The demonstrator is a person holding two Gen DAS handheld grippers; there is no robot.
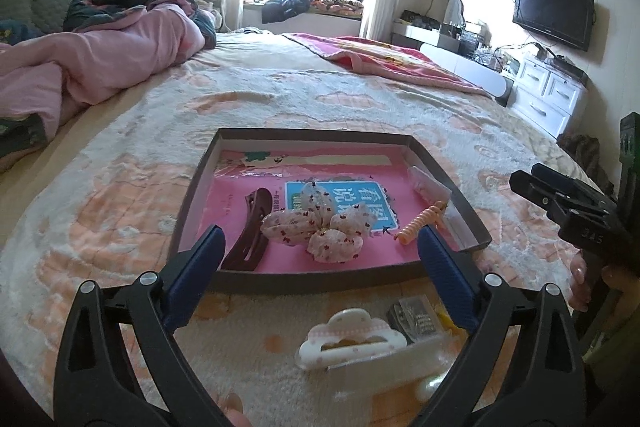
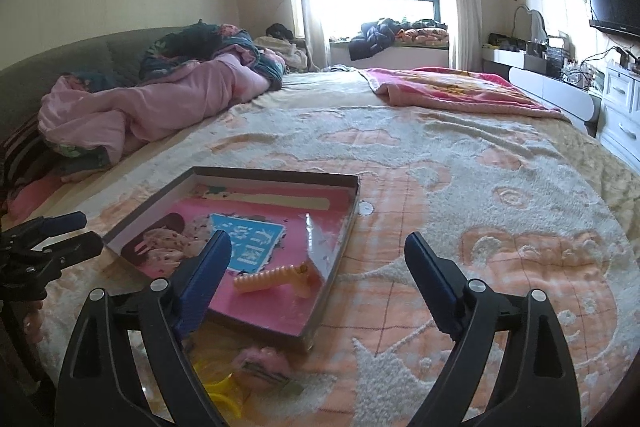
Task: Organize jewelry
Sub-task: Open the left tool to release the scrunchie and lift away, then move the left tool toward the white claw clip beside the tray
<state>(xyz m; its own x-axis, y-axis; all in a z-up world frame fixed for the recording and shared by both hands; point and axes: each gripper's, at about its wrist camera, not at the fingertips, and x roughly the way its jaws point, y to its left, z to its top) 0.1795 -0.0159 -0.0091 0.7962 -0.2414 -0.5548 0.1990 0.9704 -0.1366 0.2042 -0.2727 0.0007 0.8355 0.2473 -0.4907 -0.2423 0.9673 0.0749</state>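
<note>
Jewelry is lying partly in the tray [image 1: 472, 223] on the bed [image 1: 320, 99], with a white claw clip [image 1: 350, 341] outside its near rim. I am holding the left tongs [image 1: 320, 251] wide and empty above that clip; lowering squarely astride it looks wisest, while the right tongs [image 2: 318, 255] are gaping empty beside the tray.

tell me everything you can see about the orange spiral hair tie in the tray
The orange spiral hair tie is a coiled, plastic-looking cord, stretched into a short ridged bar rather than a ring. It lies flat on the pink lining of the shallow grey tray, near the tray's right wall in the left wrist view, apart from the floral scrunchie. One end curls up into a small knot. No gripper touches it.
</note>
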